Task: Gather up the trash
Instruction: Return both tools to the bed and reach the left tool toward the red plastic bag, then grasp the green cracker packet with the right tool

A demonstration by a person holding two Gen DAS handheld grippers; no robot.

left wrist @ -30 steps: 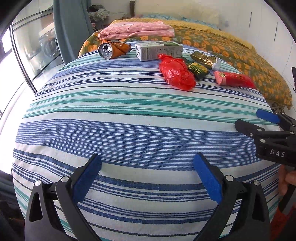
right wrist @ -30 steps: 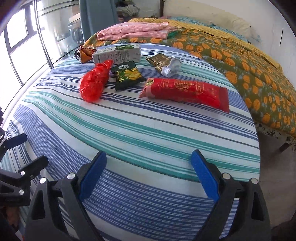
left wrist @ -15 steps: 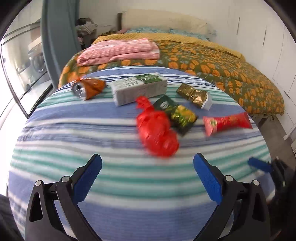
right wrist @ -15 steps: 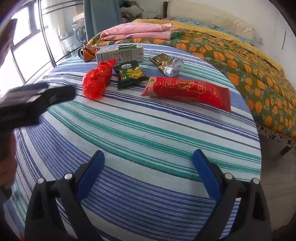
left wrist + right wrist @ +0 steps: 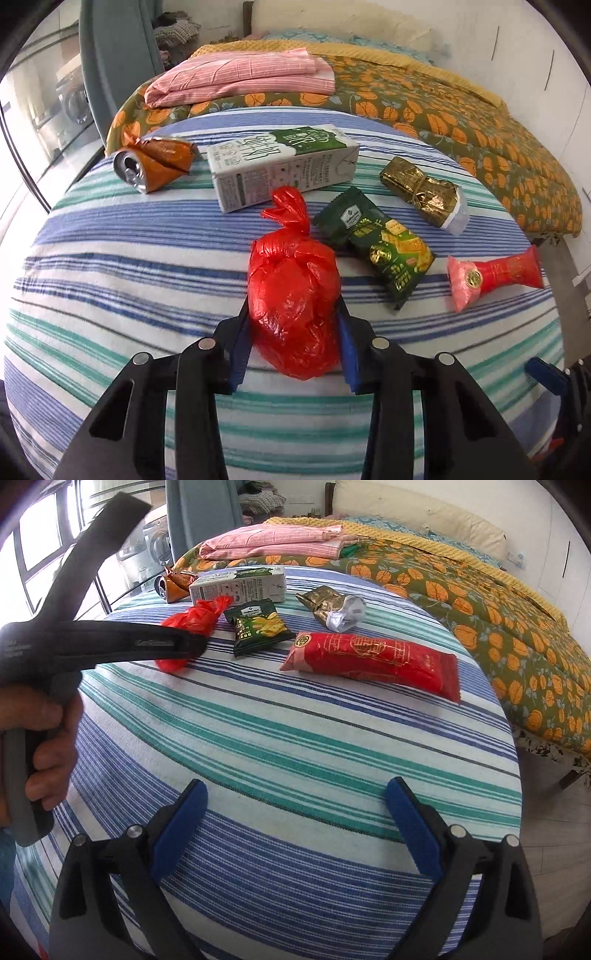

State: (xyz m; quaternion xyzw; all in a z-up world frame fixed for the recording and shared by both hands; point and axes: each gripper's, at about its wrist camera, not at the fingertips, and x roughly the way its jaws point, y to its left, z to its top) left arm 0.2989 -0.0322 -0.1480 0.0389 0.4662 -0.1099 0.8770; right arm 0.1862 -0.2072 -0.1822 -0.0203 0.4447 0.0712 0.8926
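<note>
Clamping left gripper (image 5: pixel 293 343) jaws, just closed, on knotted red plastic bag (image 5: pixel 293 295) mid-bedspread; right gripper (image 5: pixel 295 834) released. We judge five items uncollected near far edge.

Daylit bedroom — bed (image 5: pixel 461 122) in orange-leaf quilt, white walls, window (image 5: pixel 40 542) leftward.

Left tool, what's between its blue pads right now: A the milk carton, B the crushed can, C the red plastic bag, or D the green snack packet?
C: the left tool has just been closing, and its pads press both sides of the red plastic bag.
</note>
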